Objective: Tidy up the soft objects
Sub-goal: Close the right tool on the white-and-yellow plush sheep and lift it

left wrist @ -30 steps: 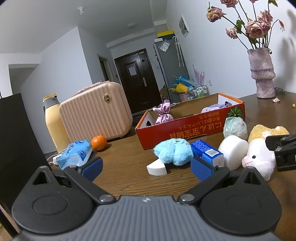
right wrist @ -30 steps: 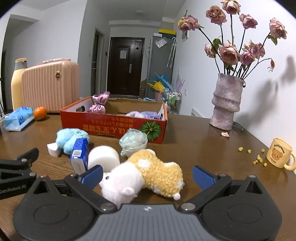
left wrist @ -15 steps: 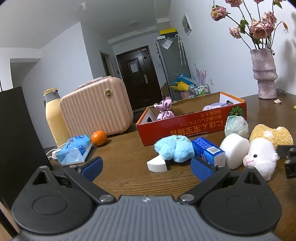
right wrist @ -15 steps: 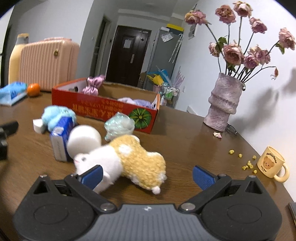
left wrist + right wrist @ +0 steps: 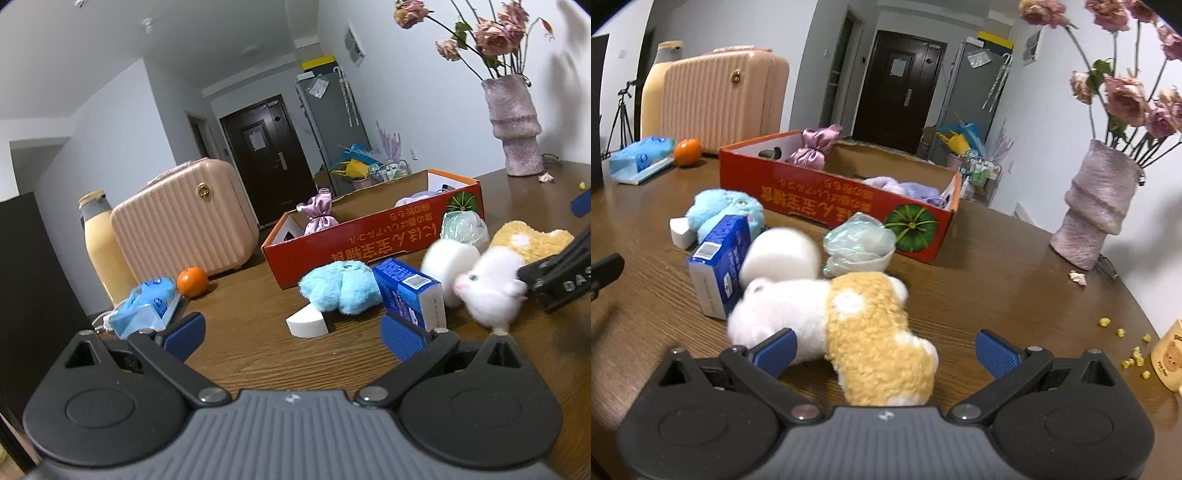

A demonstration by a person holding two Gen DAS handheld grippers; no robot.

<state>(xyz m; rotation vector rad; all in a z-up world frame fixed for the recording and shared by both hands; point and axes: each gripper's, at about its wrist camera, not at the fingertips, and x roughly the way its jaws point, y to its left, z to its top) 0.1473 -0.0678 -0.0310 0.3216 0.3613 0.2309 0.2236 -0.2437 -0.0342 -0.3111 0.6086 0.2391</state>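
The right gripper is sitting low over the wooden table with its jaws spread wide, the white-and-yellow plush toy lying between the blue pads but not yet pinched. The toy is lying askew, so a squeeze here is likely catching only loose fur, and it may be slipping out on the lift. Just beyond it, the white foam cylinder and blue carton are crowding its head, and a forward push risks knocking them. The left gripper is hovering level, fingers wide apart and holding nothing. Farther back, the red cardboard box is standing open, apparently the destination.
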